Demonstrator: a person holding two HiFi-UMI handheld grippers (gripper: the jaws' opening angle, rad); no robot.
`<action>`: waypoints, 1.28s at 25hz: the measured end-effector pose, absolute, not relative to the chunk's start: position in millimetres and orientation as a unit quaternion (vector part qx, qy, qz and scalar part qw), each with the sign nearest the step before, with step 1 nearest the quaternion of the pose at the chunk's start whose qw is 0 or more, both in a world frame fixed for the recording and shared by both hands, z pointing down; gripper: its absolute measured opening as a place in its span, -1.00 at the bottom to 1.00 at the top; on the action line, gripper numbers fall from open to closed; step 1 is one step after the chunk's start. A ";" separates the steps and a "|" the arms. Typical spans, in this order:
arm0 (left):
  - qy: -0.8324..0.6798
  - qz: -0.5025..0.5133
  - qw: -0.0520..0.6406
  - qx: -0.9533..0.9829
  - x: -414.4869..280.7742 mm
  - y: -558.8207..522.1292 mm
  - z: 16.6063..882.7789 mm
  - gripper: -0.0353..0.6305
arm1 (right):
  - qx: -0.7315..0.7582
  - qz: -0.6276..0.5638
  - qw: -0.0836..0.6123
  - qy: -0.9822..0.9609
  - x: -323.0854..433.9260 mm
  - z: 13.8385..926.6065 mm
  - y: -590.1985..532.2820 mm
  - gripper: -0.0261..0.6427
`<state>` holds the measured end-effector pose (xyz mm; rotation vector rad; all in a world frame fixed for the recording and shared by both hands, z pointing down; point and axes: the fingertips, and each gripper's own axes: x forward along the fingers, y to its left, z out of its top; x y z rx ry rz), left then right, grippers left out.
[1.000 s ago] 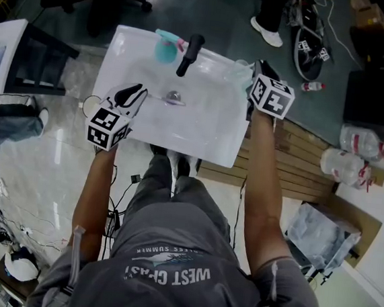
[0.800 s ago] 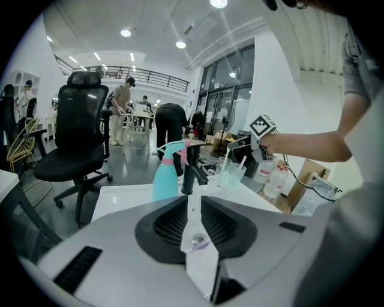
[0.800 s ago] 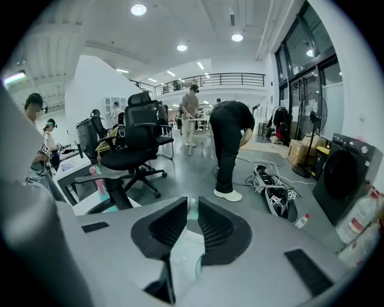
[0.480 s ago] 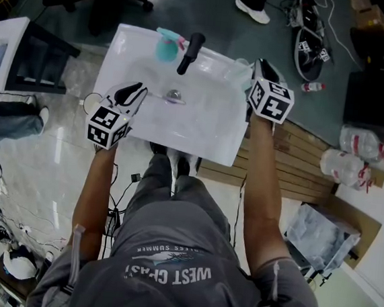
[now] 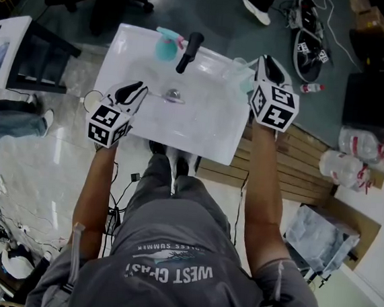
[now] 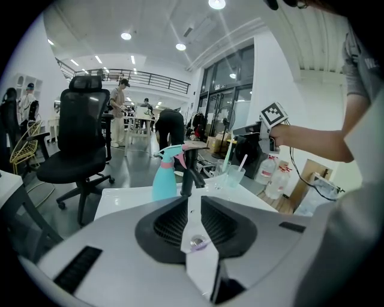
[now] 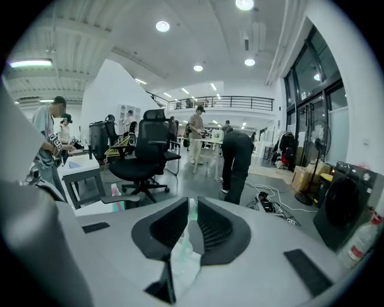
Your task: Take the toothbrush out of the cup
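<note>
The right gripper [image 7: 192, 202] has just been closing its jaws, and they now pinch a pale green strip that I take to be the toothbrush [image 6: 228, 157]. In the head view its marker cube also sits nearer the camera than a second ago, so the hand has risen with the jaws clamped. That suggests the grasp is made and the lift out of the cup [image 6: 221, 178] has begun. The cup stands at the far right corner of the sink [image 5: 201, 127]. From the left gripper view the brush's lower end still seems to dip inside the cup's rim, though it is small and I would not swear to it. The brush's long axis runs nearly upright, its upper end leaning a little towards the right gripper. I cannot tell which end carries the bristles. The left gripper [image 6: 193, 198] hangs over the near left side of the basin, jaws slightly apart with nothing between them.
</note>
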<state>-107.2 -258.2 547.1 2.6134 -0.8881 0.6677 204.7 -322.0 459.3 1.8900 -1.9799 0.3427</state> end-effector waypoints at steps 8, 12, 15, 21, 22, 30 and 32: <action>-0.313 0.227 0.143 0.911 -103.2 -252.7 537.1 -0.71 | 0.667 0.089 0.175 -0.718 196.3 419.7 -307.5 -0.75; -0.317 0.224 0.140 0.911 -102.0 -248.8 532.3 -0.71 | 0.663 0.076 0.170 -0.725 191.4 406.1 -298.5 -0.75; -0.320 0.224 0.139 0.910 -101.1 -244.5 530.2 -0.71 | 0.658 0.076 0.167 -0.730 188.7 403.6 -291.1 -0.75; -0.327 0.221 0.139 0.908 -102.1 -236.1 526.9 -0.71 | 0.650 0.090 0.169 -0.735 183.7 414.3 -278.5 -0.75; -0.328 0.221 0.139 0.908 -102.3 -235.0 526.8 -0.71 | 0.649 0.092 0.170 -0.736 183.0 417.2 -276.7 -0.75; -0.336 0.221 0.145 0.904 -104.1 -225.7 528.6 -0.71 | 0.636 0.125 0.178 -0.740 177.7 446.3 -260.3 -0.74; -0.336 0.220 0.145 0.904 -103.9 -224.5 529.0 -0.71 | 0.634 0.134 0.177 -0.740 176.5 453.1 -256.6 -0.73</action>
